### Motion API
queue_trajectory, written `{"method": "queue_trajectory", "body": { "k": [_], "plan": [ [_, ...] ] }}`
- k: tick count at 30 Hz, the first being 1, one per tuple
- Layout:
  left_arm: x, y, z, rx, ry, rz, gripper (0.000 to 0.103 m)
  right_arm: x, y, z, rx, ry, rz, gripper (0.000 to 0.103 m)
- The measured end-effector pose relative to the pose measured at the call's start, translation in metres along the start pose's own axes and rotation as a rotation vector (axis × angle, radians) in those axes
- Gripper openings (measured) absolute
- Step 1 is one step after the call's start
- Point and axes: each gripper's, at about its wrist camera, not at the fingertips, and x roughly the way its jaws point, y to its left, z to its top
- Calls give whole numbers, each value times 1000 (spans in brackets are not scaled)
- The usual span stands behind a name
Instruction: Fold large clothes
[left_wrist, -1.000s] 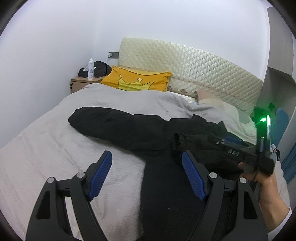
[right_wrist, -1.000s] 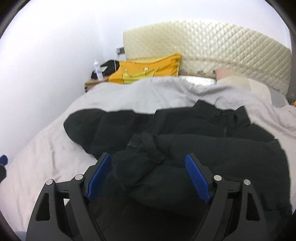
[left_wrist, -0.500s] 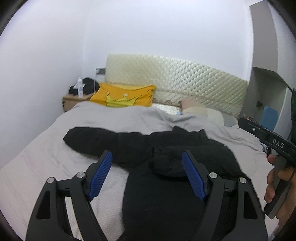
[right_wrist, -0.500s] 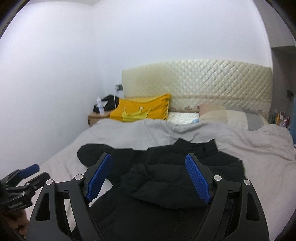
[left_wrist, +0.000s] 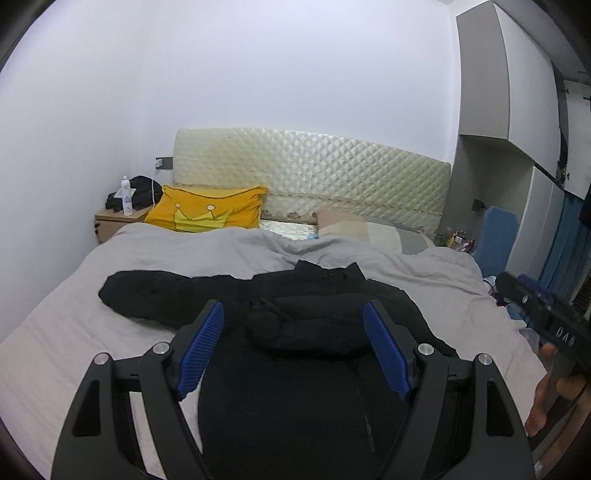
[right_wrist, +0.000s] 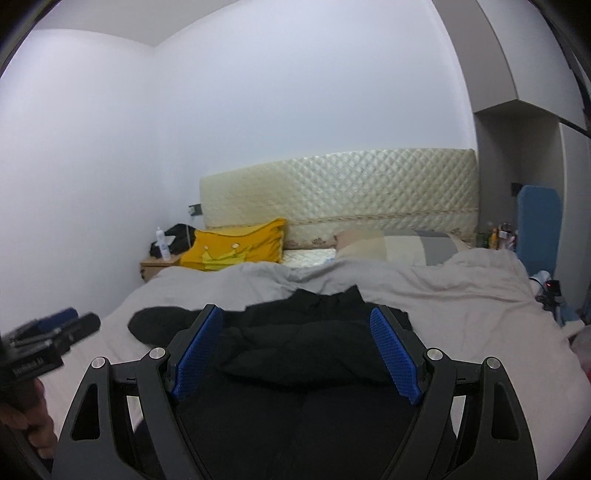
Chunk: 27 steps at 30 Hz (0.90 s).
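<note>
1. The jacket is lying spread on the bed, one sleeve folded across its chest, the other stretching left.
2. The left gripper is hovering above it, jaws released, grasping nothing.
3. The right gripper is hovering likewise, released and empty.

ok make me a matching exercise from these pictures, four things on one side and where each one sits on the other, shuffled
Things:
1. black jacket
2. yellow crown pillow
3. white bottle
4. blue board

Places:
A. on the wooden nightstand
B. standing upright right of the bed
C. spread on the grey bedcover
D. leaning against the quilted headboard, on its left side

Pairs: 1-C, 2-D, 3-A, 4-B
</note>
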Motion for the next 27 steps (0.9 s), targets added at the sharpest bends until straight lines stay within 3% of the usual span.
{"method": "queue_trajectory", "body": {
  "k": [15, 22, 27],
  "plan": [
    [15, -26, -32, 24, 41, -47, 78, -24, -36, -72, 17, 12, -79, 82],
    [27, -25, -47, 27, 67, -47, 78, -18, -52, -87, 40, 26, -71, 82],
    [33, -21, -52, 33, 36, -49, 78, -12, -58, -94, 28, 22, -87, 84]
  ]
}}
